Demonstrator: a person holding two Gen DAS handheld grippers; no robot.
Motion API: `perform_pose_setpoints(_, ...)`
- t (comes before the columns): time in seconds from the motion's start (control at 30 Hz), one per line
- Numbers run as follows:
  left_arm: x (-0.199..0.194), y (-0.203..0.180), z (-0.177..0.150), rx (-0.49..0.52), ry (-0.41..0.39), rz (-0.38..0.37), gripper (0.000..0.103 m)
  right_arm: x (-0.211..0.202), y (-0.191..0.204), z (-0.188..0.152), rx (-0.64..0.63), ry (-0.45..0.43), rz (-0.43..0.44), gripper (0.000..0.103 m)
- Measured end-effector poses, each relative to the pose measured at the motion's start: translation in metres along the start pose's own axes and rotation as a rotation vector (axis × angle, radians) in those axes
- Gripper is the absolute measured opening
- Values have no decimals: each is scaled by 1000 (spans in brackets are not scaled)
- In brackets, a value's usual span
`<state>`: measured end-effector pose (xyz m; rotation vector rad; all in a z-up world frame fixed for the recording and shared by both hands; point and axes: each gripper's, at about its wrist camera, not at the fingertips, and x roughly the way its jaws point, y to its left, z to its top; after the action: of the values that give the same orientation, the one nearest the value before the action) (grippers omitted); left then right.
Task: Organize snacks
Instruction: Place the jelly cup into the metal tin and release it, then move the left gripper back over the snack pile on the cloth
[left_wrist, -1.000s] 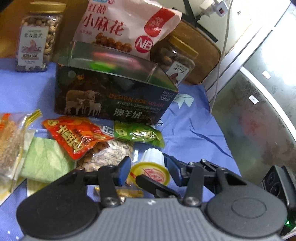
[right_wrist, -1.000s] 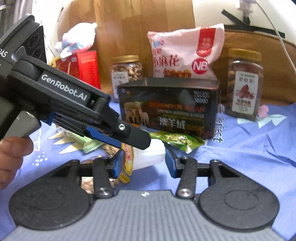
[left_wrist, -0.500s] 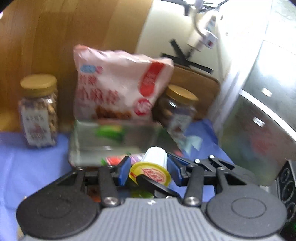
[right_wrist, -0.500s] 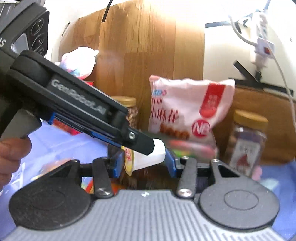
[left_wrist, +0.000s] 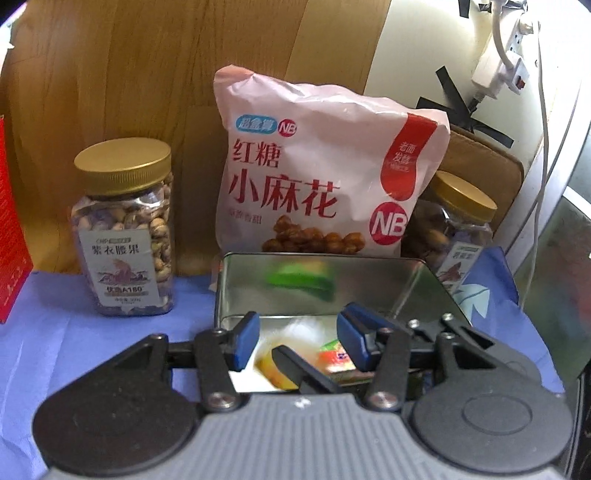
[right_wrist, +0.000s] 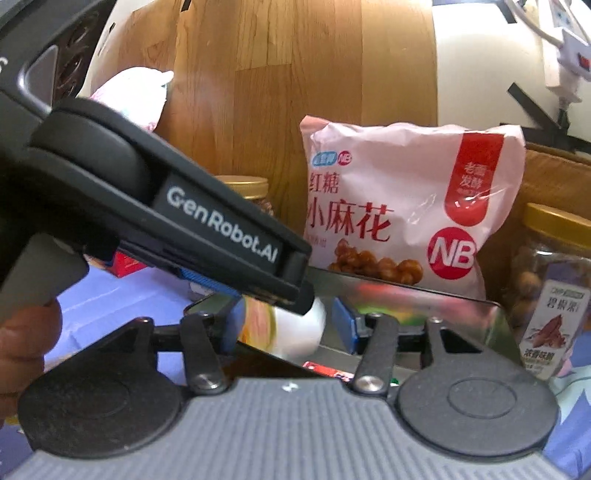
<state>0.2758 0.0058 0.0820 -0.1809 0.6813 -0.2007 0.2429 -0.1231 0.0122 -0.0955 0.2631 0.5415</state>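
My left gripper (left_wrist: 297, 339) hangs over the open metal tin (left_wrist: 424, 280), its blue pads spread apart with nothing between them. A small white cup with a yellow lid (left_wrist: 275, 367) appears blurred below it, inside the tin beside a red-green packet (left_wrist: 338, 360). My right gripper (right_wrist: 284, 328) is also over the tin (right_wrist: 495, 328), fingers spread; the cup (right_wrist: 295, 326) shows between them, blurred, partly hidden by the left gripper's body (right_wrist: 207, 229). Whether they touch it I cannot tell.
A pink snack bag (left_wrist: 325, 170) stands behind the tin. A gold-lidded nut jar (left_wrist: 123, 229) stands at left and another (left_wrist: 454, 225) at right. A red box edge (left_wrist: 11, 236) is far left. Blue cloth (left_wrist: 74, 332) covers the table; a wooden panel is behind.
Both grippers lifted the white cup from the table and carried it over the tin. My left gripper has opened and the cup has dropped from its pads into the tin.
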Motion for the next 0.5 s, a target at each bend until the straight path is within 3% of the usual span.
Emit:
perform_pose_setpoints(0.13, -19, 0, -2, -11, -26, -27, 48, -15, -11, 3, 39, -15, 19, 60)
perform_pose_setpoints(0.33, -68, 11, -20, -25, -96, -103, 49, -72, -48, 0, 177, -33, 70, 57)
perform_pose_setpoints(0.4, -69, 11, -33, -2, -85, -96, 49, -87, -59, -8, 224, -16, 69, 47)
perform_pose_setpoints(0.5, -51, 10, -50, 20, -26, -45, 49, -97, -72, -28, 290, 47, 23, 47)
